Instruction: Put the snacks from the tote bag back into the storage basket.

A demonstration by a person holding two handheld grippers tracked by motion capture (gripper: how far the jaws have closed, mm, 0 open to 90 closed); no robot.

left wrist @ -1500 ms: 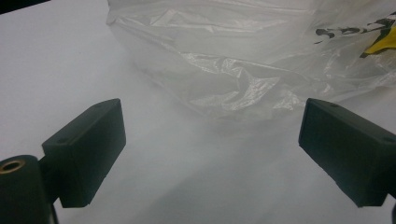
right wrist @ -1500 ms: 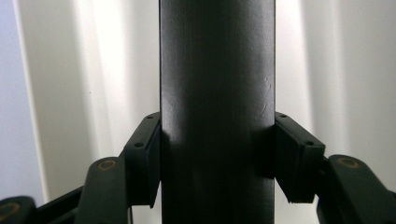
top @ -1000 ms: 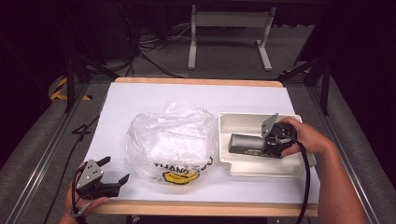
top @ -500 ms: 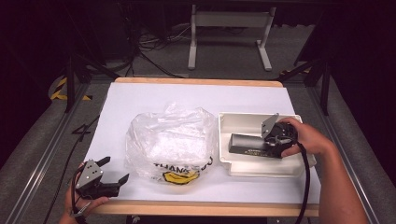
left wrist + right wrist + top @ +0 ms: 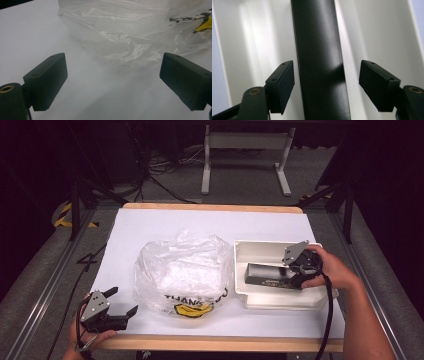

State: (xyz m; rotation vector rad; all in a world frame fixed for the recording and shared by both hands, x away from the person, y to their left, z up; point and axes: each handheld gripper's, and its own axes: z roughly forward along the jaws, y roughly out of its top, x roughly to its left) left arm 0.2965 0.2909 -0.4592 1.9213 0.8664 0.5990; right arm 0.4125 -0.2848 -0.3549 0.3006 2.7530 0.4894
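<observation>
The right claw (image 5: 272, 276) sits inside the white tray (image 5: 260, 251) near the tabletop's (image 5: 200, 225) right edge; its jaws have just been opening and now stand either side of the long black box (image 5: 319, 62) lying in the tray, the left pad close beside the box and the right pad clear of it. The left claw (image 5: 122, 302) rests at the tabletop's front left corner, jaws wide apart and holding nothing, facing the crumpled clear plastic bag (image 5: 182, 272) at the tabletop's middle.
</observation>
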